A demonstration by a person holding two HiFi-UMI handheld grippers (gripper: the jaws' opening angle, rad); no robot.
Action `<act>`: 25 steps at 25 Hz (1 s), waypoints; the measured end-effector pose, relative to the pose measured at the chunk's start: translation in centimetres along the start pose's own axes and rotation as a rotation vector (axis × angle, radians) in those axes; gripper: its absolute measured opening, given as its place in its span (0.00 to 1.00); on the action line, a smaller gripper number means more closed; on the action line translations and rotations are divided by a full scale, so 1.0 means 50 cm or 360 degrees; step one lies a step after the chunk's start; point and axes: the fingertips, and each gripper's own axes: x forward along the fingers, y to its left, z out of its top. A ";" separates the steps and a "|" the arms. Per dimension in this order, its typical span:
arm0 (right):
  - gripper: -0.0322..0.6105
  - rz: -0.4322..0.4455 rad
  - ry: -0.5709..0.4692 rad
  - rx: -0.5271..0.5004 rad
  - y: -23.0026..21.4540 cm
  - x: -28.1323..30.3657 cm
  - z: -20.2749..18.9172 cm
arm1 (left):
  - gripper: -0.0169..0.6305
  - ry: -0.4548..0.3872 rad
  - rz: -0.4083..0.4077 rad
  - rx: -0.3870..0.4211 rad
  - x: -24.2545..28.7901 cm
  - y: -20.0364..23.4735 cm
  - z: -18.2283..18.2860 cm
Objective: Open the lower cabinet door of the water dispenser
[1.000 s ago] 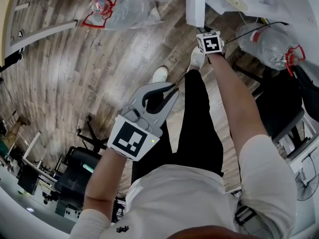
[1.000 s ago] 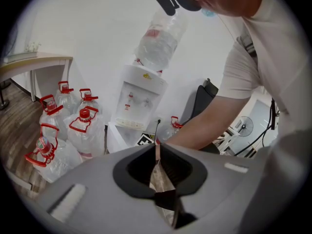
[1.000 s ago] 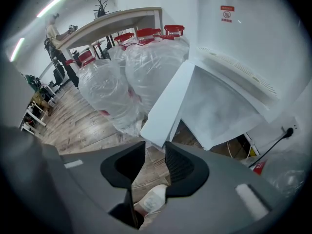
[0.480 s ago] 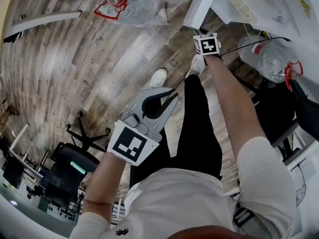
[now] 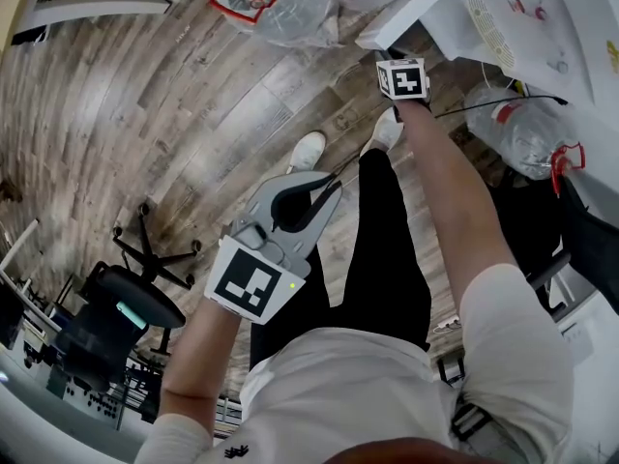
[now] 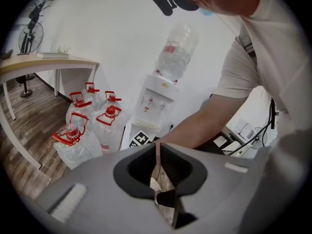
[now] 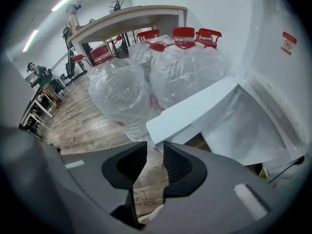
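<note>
The white water dispenser (image 5: 527, 17) stands at the upper right of the head view, and in the left gripper view the dispenser (image 6: 155, 101) carries an upturned bottle (image 6: 178, 50). Its lower cabinet door (image 5: 406, 17) stands swung out from the body. My right gripper (image 5: 392, 56) is at the door's free edge. In the right gripper view the door's (image 7: 195, 111) corner sits between the tips of my right gripper (image 7: 155, 143), which is shut on it. My left gripper (image 5: 334, 184) hangs over my legs, shut and empty; in its own view the left gripper (image 6: 157, 147) shows its jaws touching.
Several red-capped water jugs (image 7: 119, 89) crowd the floor left of the door, also seen in the head view as jugs (image 5: 276, 3). Another jug (image 5: 527, 129) and a cable (image 5: 484, 104) lie right of the dispenser. A desk (image 6: 48, 65) stands left; an office chair (image 5: 135, 307) sits behind me.
The door has swung further out from the dispenser, with my right gripper travelling along at its edge. My left gripper stayed shut and drifted slightly.
</note>
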 end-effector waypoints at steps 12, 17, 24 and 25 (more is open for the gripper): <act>0.21 0.0004 -0.0017 -0.0046 0.032 0.026 0.052 | 0.11 -0.0062 0.0061 -0.0084 -0.042 0.002 -0.042; 0.21 0.0011 -0.0013 -0.0095 0.043 0.033 0.071 | 0.11 -0.0074 0.0068 -0.0099 -0.049 0.005 -0.050; 0.21 -0.0013 0.0013 -0.0143 0.047 0.037 0.078 | 0.11 -0.0087 0.0052 -0.0090 -0.057 0.010 -0.053; 0.21 -0.0015 0.0016 -0.0145 0.046 0.036 0.078 | 0.11 -0.0093 0.0049 -0.0085 -0.060 0.011 -0.052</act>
